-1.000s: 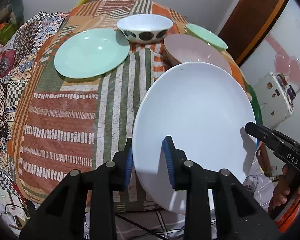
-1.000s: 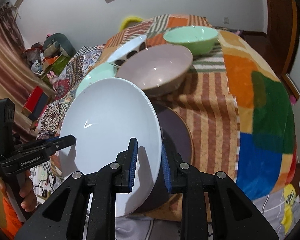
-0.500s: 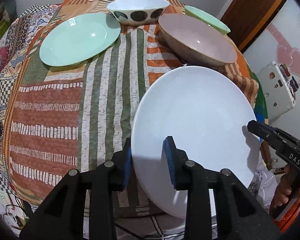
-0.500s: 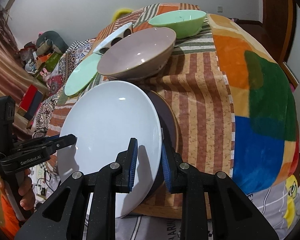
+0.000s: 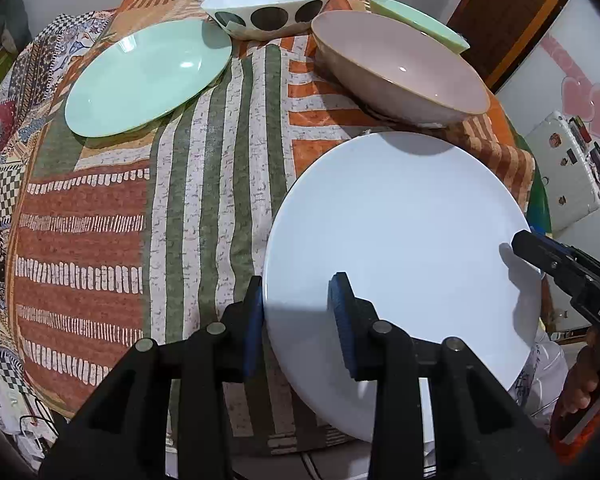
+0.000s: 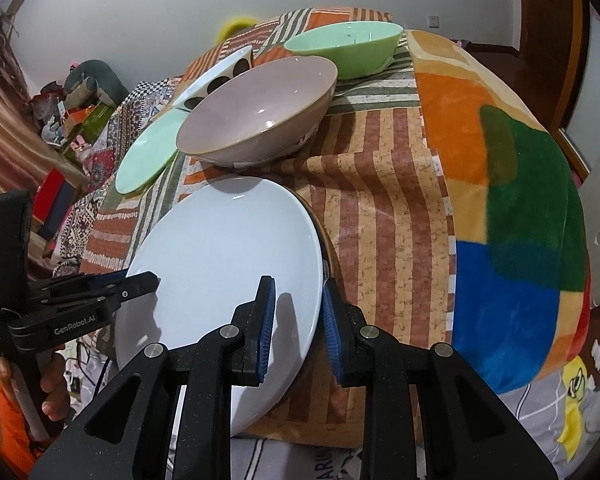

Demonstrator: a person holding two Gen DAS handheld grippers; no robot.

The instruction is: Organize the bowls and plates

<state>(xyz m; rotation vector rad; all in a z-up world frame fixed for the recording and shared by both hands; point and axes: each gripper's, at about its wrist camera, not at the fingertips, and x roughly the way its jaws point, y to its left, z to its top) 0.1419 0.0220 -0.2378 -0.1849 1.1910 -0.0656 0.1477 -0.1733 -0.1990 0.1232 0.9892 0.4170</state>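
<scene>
While the white plate (image 5: pixel 400 236) is held over the near edge of the patchwork cloth (image 5: pixel 112 240), it is gripped from two sides: the left gripper (image 5: pixel 298 312) is clamped on its near-left rim, blue pads pressed to either face, and the right gripper (image 6: pixel 298 320) is closed on the opposite rim in the same way. A dark plate (image 6: pixel 324 240) is seen as a thin sliver directly beneath the white one in the right wrist view; whether the two are touching cannot be told from this angle. Just beyond the white plate a pink bowl (image 5: pixel 400 68) is set on the cloth, with a green bowl (image 6: pixel 346 50) behind it and a white bowl with dark spots (image 5: pixel 270 8) to the left of that. A pale green plate (image 5: pixel 148 74) is laid flat on the far left, well apart from the white plate.
</scene>
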